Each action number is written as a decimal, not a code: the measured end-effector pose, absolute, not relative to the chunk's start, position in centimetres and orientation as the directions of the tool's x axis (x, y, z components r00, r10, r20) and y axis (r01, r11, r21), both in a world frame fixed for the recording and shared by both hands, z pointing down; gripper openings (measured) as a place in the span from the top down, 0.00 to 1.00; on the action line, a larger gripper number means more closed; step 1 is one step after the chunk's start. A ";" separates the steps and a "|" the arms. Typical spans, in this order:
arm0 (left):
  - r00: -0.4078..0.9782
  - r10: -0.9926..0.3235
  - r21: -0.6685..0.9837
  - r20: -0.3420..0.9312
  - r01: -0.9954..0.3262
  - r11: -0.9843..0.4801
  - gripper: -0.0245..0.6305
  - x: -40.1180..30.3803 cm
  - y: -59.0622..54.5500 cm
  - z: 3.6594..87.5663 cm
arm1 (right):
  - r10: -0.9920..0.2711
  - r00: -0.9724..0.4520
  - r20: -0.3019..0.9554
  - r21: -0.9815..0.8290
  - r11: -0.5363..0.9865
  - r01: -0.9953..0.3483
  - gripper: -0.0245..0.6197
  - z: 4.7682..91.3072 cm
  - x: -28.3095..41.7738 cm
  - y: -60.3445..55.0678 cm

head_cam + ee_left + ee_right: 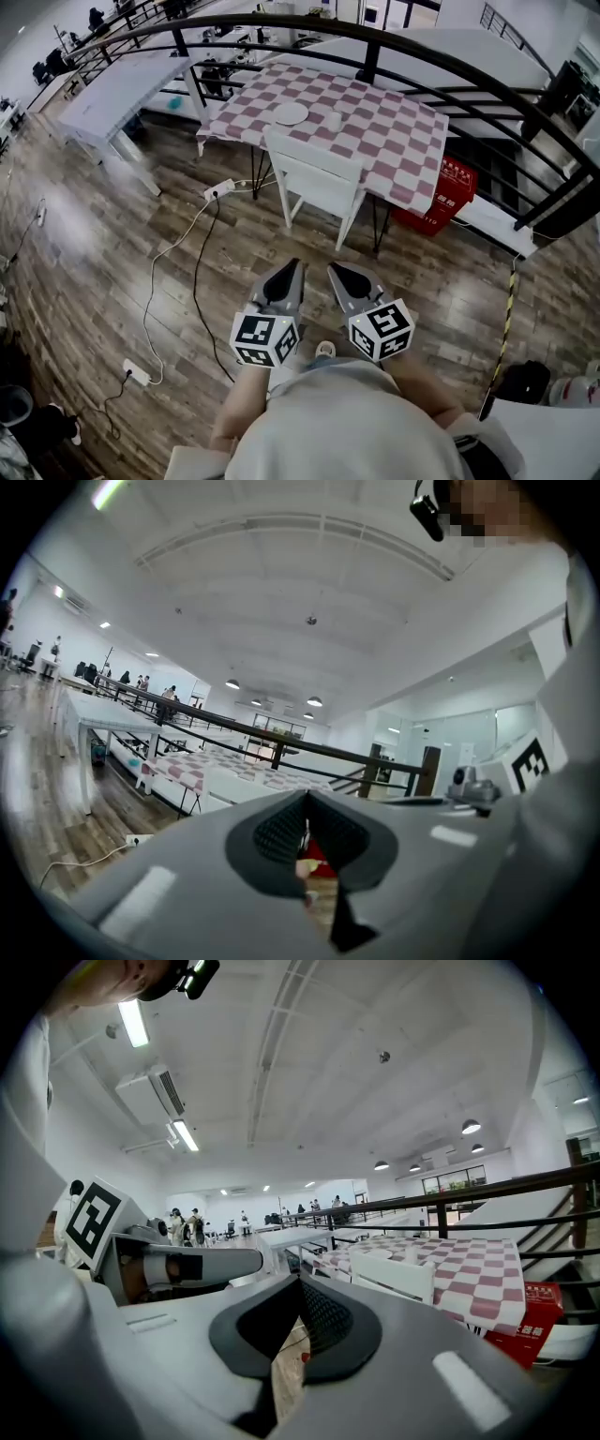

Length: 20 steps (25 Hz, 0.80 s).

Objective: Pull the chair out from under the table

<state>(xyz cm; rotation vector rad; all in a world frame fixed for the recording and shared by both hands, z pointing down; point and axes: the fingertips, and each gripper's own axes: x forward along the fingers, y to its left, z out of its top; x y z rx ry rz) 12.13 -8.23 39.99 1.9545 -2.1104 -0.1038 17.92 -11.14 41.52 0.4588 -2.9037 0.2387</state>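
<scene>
Left gripper [292,269] is held fully closed, nothing gripped; right gripper [337,272] likewise closed and empty; white chair [314,178] is seen well ahead, tucked under the checkered table [403,141]; judged rigid and fairly light; best taken by the backrest's top rail.

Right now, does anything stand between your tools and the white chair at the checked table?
Nothing visible does. Only bare wooden floor lies between the left tool, the right tool and the white chair. A black cable runs along the floor, left of that path.
</scene>
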 end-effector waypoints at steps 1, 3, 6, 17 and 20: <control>-0.067 -0.988 0.227 0.141 -0.969 0.098 0.95 11.8 -8.9 40.0 | -0.281 -0.936 0.210 -0.123 0.942 -0.311 0.96 41.4 17.6 -11.8; -0.079 -0.987 0.226 0.140 -0.968 0.109 0.95 11.4 -10.2 40.0 | -0.276 -0.939 0.203 -0.117 0.946 -0.303 0.96 41.3 17.2 -13.2; -0.083 -0.986 0.226 0.144 -0.967 0.115 0.95 11.1 -11.9 40.3 | -0.282 -0.939 0.198 -0.127 0.942 -0.310 0.96 41.3 16.8 -15.1; -0.062 -0.985 0.236 0.162 -0.967 0.099 0.95 9.6 -16.3 41.2 | -0.306 -0.927 0.218 -0.134 0.931 -0.339 0.96 41.9 15.3 -19.1; -0.051 -0.986 0.238 0.158 -0.967 0.088 0.95 8.1 -17.8 41.3 | -0.320 -0.922 0.217 -0.138 0.925 -0.354 0.96 42.1 14.0 -20.5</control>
